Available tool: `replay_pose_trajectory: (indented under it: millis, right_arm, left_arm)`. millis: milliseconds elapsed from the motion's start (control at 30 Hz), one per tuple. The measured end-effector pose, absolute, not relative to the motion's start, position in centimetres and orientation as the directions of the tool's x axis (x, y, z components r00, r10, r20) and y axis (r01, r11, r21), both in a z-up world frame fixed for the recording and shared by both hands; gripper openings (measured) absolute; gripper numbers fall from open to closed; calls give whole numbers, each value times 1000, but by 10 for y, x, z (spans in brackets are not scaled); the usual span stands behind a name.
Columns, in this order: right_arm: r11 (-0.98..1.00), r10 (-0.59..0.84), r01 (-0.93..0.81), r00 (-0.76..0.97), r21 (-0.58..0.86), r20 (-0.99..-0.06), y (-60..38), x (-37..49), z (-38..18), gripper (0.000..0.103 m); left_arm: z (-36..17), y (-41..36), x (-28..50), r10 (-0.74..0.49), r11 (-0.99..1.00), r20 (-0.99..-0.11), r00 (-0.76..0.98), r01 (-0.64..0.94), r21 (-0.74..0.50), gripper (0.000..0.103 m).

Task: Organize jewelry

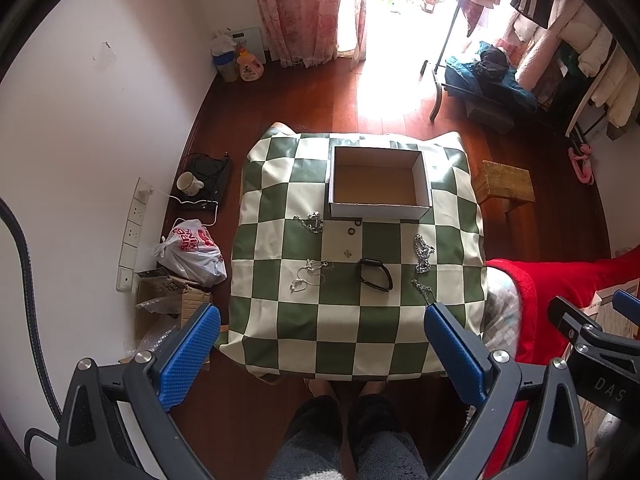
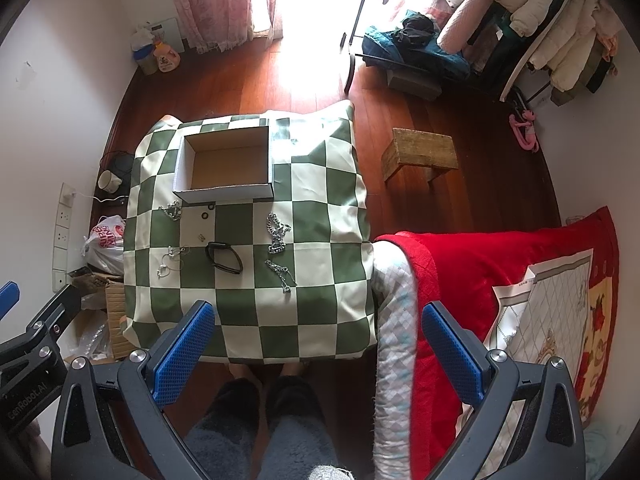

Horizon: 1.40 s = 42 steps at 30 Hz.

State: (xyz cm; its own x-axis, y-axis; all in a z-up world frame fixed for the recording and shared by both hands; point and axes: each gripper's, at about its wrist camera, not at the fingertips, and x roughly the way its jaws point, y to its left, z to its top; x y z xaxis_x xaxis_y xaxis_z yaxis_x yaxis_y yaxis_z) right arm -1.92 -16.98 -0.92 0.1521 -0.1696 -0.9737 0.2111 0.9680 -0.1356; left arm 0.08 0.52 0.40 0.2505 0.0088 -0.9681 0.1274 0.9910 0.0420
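My left gripper (image 1: pixel 320 344) and right gripper (image 2: pixel 316 340) hover with jaws wide, empty; necklaces (image 1: pixel 423 254), black bracelet (image 1: pixel 375 274) and rings (image 1: pixel 354 227) lie spread on the checkered table (image 1: pixel 340 320) before the empty cardboard box (image 1: pixel 379 178), ready for sorting.

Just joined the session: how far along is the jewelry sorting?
Nothing looks done: the white box sits empty on the checkered cloth. Nothing is in hand; the left tongs and right tongs are both open above the table. Left to move: black bracelet, rhinestone chain, silver necklaces, rings.
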Motion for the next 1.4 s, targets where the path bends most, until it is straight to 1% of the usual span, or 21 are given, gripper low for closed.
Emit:
replay_pose_trajectory:
  millis: [700, 867, 967, 1100, 1233, 1400]
  right_arm:
    - [968, -159, 216, 148, -125, -976, -152, -15, -13, 103]
    - [967, -144, 228, 135, -110, -980, -158, -11, -35, 103]
    - [966, -122, 243, 120, -90, -985, -165, -4, -60, 103]
    - [960, -122, 266, 103, -90, -987, -174, 9, -99, 103]
    - [955, -121, 281, 82, -93, -989, -181, 25, -138, 103]
    - [954, -119, 284, 54, -99, -991, -189, 49, -185, 103]
  left_arm:
    - [4, 6, 0, 9, 991, -967, 254, 124, 42, 103]
    - [-3, 18, 7, 28, 993, -964, 265, 99, 56, 103]
    - [-23, 32, 26, 54, 996, -963, 266, 59, 72, 103]
    - [-58, 42, 47, 133, 989, -955, 264, 28, 145, 103]
    - [-99, 47, 62, 198, 977, -953, 232, 30, 210, 103]
    - [-154, 47, 76, 214, 971, -962, 171, 69, 228, 103]
